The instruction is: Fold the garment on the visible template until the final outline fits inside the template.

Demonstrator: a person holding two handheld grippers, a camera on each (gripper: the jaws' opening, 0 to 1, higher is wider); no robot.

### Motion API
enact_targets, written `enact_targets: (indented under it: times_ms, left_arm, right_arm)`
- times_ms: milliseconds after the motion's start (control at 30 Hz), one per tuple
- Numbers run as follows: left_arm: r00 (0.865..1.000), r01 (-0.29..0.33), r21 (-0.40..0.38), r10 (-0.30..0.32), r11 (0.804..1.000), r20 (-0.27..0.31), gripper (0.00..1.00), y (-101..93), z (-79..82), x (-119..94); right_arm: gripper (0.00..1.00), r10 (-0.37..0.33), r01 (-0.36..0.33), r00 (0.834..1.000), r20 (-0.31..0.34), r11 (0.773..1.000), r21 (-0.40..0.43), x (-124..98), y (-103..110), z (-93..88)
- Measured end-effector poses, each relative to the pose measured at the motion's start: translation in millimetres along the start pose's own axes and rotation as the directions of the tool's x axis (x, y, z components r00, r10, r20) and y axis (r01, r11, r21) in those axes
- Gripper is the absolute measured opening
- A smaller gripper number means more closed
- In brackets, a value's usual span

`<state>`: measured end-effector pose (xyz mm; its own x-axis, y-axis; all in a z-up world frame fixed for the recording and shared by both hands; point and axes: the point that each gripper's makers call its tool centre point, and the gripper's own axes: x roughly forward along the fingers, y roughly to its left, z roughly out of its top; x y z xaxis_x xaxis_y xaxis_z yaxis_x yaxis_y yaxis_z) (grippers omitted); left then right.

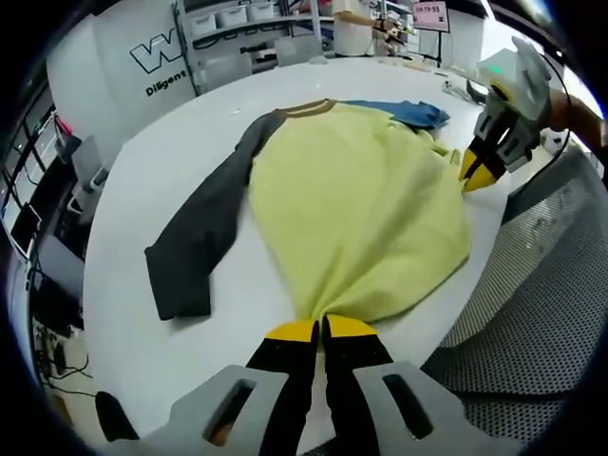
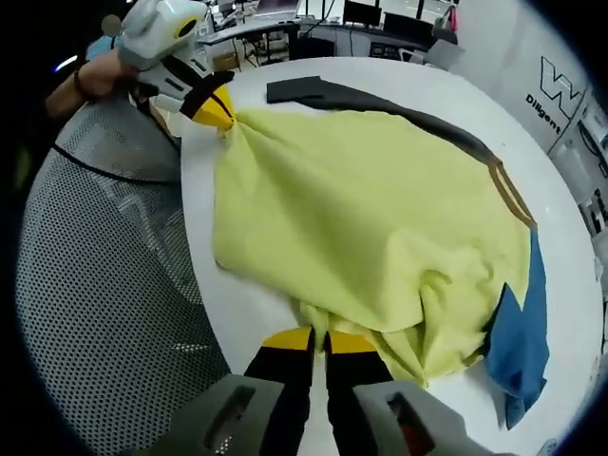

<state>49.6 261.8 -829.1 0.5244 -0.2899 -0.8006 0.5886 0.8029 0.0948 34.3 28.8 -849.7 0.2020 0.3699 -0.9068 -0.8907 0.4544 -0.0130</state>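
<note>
A yellow garment (image 1: 356,214) with one dark grey sleeve (image 1: 204,237) and one blue sleeve (image 1: 404,111) lies spread on a white table (image 1: 157,152). My left gripper (image 1: 321,329) is shut on its hem at the near edge. My right gripper (image 1: 475,174) comes in from the right, shut on bunched yellow cloth at the garment's side. In the right gripper view the garment (image 2: 370,218) spreads ahead, the right gripper (image 2: 318,337) pinches a crumpled fold, and the left gripper (image 2: 220,112) grips the far corner. The blue sleeve (image 2: 522,342) lies crumpled at right, the grey sleeve (image 2: 361,95) at the top.
A grey mesh surface (image 2: 104,285) borders the table's near edge. A person's hand (image 2: 95,71) holds the left gripper. Shelves with boxes (image 1: 237,28) and a white wall panel (image 1: 133,57) stand beyond the table. A brown collar band (image 2: 513,195) edges the neck.
</note>
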Motion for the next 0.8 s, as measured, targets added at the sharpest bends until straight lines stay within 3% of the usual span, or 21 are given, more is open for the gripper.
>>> enact_targets:
  times_ms: [467,800]
  left_arm:
    - [1.0,0.026,0.017,-0.025,1.0,-0.014,0.05,-1.9,0.1,-1.3]
    - [1.0,0.022,0.03,-0.021,0.999,-0.019,0.05,0.7,0.8,-2.7]
  right_arm:
    - [0.0,0.051,-0.049,0.994,-0.092,0.998,0.028,-23.2,-7.5,-39.5]
    - [0.0,0.048,-0.04,0.987,-0.157,0.998,0.048,-34.8,-15.8,-65.9]
